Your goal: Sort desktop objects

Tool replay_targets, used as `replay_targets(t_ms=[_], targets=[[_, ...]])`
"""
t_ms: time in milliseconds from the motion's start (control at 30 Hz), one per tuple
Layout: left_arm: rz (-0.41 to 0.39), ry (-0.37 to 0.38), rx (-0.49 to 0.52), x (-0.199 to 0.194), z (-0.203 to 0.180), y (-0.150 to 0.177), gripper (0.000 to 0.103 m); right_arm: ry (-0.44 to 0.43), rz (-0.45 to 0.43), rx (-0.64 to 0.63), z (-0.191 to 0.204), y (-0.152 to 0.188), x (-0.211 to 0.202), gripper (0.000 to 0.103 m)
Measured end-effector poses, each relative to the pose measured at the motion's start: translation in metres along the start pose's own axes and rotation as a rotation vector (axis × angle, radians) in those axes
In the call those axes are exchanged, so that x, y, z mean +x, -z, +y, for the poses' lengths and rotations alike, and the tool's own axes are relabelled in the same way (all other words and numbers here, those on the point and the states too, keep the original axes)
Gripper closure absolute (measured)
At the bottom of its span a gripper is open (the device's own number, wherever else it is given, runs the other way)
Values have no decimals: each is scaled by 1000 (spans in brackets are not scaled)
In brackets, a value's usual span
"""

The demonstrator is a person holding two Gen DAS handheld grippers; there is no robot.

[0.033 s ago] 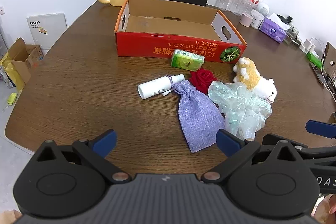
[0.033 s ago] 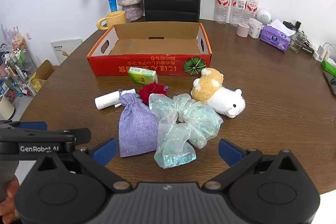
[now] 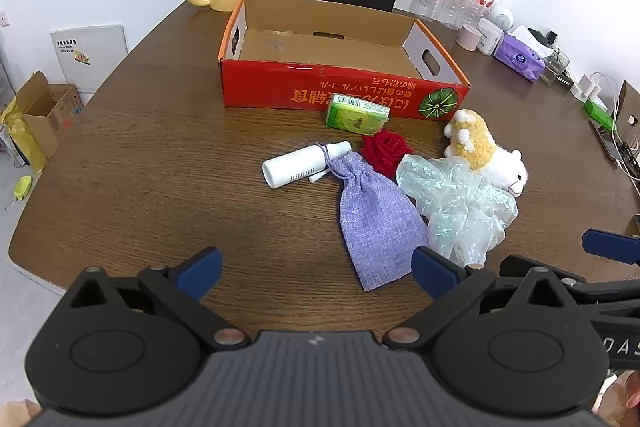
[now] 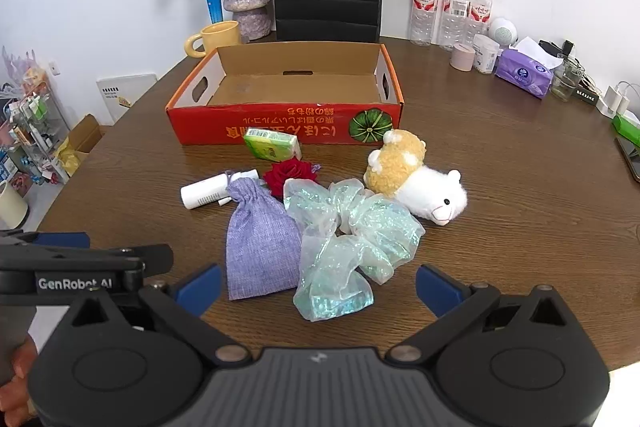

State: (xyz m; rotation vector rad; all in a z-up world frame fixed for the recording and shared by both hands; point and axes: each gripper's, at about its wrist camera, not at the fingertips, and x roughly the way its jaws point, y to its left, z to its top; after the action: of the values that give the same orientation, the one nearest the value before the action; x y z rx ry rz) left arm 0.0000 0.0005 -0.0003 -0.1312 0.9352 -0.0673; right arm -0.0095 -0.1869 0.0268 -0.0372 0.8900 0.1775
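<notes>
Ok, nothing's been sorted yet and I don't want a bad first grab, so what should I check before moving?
1. Left gripper open, holding nothing: ok.
2. Right gripper open, holding nothing: ok.
3. Box has room: ok, nothing visible inside.
4. Purple pouch free to lift alone: not ok, its drawstring lies over the white bottle.
5. Organza bow separate from neighbours: not ok, it overlaps the rose and touches the plush.
6. Pouch contents: cannot tell.

We see both views brightly and evenly lit, with soft, short shadows under the things on the desk (image 3: pixel 160 155). A mild sheen lies on its wood. Strong fisheye bending curves the desk edge and walls, corners go dark, and focus stays sharp.
</notes>
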Motion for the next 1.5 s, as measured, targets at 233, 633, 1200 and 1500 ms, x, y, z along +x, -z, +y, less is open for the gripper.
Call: replay_targets(t_ms=[233, 633, 1200, 1500], targets=[[5, 4, 1, 2, 0, 3, 0, -6, 6, 1, -2, 3, 1, 0], [32, -18, 12, 8, -6, 2, 0, 3, 2, -4, -2, 3, 1, 0], [20, -11, 20, 7, -8, 4, 0, 1, 2, 3, -1, 4, -1, 0], [16, -20, 23, 7, -9, 3, 0, -6, 5, 7, -4, 4, 1, 0]])
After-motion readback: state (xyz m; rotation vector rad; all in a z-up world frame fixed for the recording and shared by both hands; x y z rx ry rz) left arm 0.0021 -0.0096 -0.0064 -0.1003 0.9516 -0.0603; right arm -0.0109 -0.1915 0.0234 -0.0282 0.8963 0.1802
